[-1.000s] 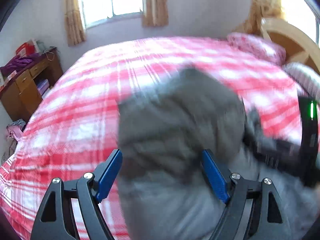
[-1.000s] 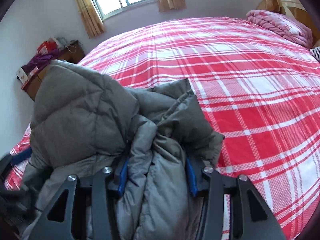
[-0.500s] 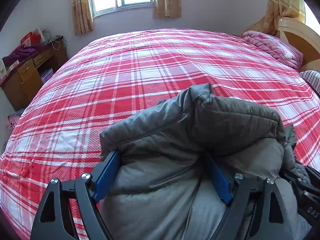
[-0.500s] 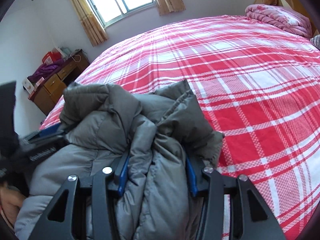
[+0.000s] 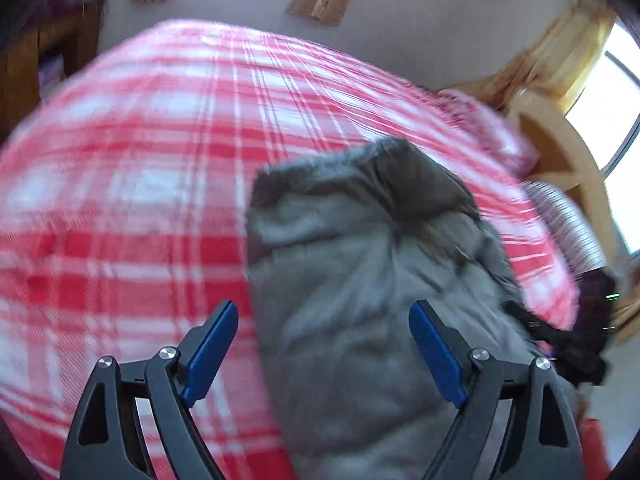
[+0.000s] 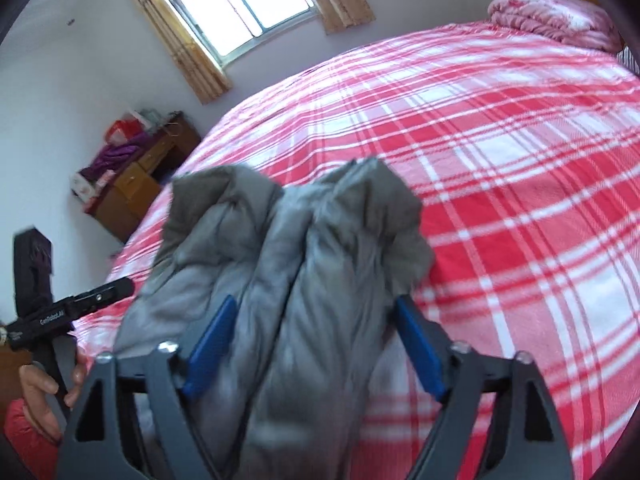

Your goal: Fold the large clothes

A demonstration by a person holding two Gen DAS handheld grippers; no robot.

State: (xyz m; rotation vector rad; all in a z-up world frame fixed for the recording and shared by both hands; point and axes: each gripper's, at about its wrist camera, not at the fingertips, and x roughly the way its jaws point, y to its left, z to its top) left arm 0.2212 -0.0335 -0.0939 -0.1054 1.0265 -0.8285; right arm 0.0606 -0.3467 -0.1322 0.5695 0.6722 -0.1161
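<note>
Left wrist view: the left tongs (image 5: 324,344) stand wide apart, the grey padded jacket (image 5: 360,280) bunched between the blue pads but touching neither clearly — the frame is blurred. The right tongs (image 6: 316,340) are also spread, jacket folds (image 6: 296,264) lying between them over the red plaid bed (image 6: 500,152). A hand (image 6: 38,388) grips the left handle.

Grey jacket (image 6: 304,264) on plaid bed (image 6: 520,184)
</note>
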